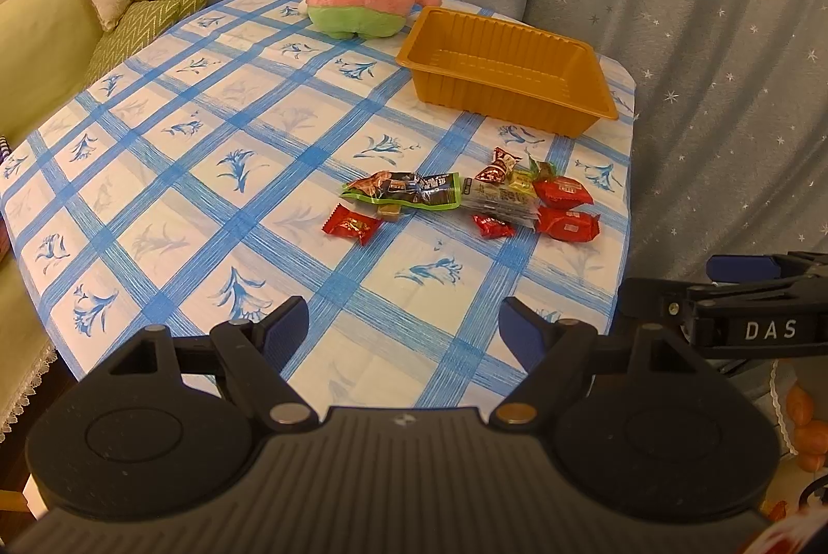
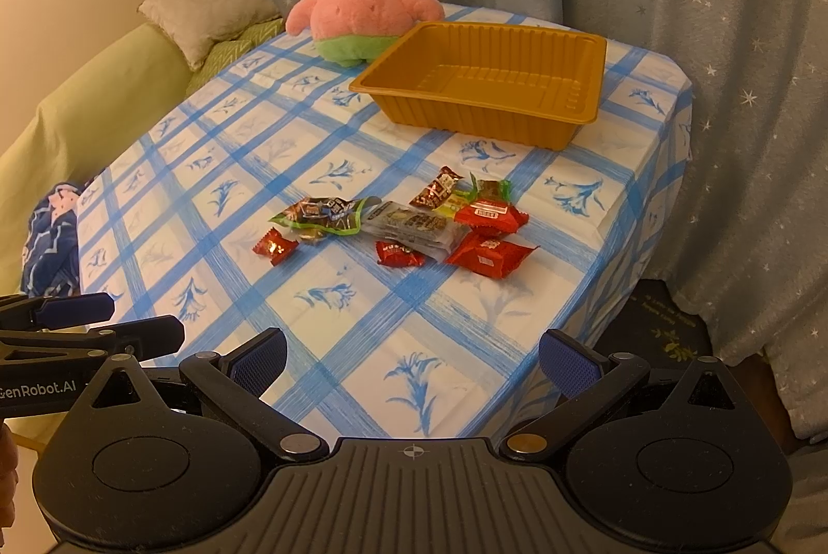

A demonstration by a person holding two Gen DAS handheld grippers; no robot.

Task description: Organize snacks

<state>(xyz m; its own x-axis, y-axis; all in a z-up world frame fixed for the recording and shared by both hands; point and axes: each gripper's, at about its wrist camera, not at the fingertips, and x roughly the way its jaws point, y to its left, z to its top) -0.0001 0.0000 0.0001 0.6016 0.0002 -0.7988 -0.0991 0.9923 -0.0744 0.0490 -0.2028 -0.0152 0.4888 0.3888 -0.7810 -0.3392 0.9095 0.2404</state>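
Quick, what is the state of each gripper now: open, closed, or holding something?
Left gripper: open, holding nothing, above the blue checked tablecloth.
Right gripper: open, holding nothing.

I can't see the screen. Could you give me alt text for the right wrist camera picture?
A small pile of wrapped snacks lies on a blue-checked tablecloth, in front of an empty gold plastic tray. A pink star plush toy sits behind, and the right gripper is open in the foreground.
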